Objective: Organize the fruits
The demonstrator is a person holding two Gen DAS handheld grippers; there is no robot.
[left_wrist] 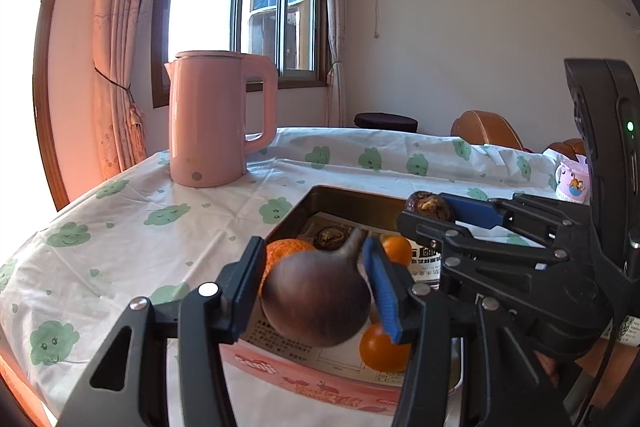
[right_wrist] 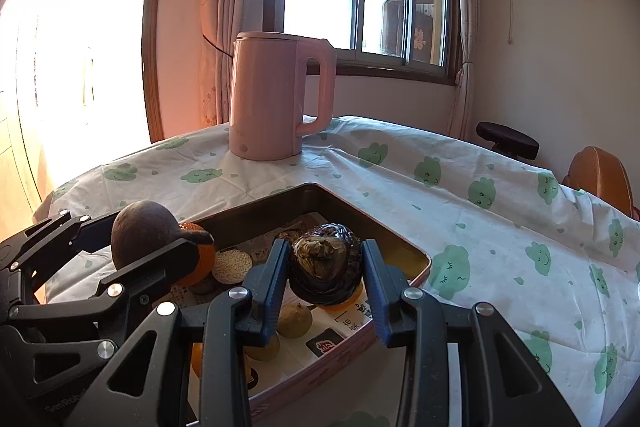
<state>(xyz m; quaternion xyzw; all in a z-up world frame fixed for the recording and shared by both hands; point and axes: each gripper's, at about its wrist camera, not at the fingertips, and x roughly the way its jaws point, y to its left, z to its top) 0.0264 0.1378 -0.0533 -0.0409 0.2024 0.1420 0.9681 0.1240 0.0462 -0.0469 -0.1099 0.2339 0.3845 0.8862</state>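
My left gripper (left_wrist: 316, 287) is shut on a dark brown pear-shaped fruit (left_wrist: 316, 301) and holds it above the pink tin tray (left_wrist: 344, 193). My right gripper (right_wrist: 324, 275) is shut on a dark wrinkled purple fruit (right_wrist: 326, 267) over the same tray (right_wrist: 256, 203). Each gripper shows in the other's view: the right one (left_wrist: 448, 217) with its wrinkled fruit (left_wrist: 428, 207), the left one (right_wrist: 160, 247) with its brown fruit (right_wrist: 142, 231). In the tray lie oranges (left_wrist: 382, 347), a tangerine (left_wrist: 280, 253), small tan fruits (right_wrist: 295, 319) and a halved fruit (right_wrist: 232, 267).
A tall pink kettle (left_wrist: 216, 119) stands on the cloud-print tablecloth (left_wrist: 120, 227) behind the tray, also in the right wrist view (right_wrist: 276, 95). A small printed cup (left_wrist: 572, 181) stands at the far right. Chairs (right_wrist: 600, 179) and a stool (right_wrist: 508, 141) stand beyond the table.
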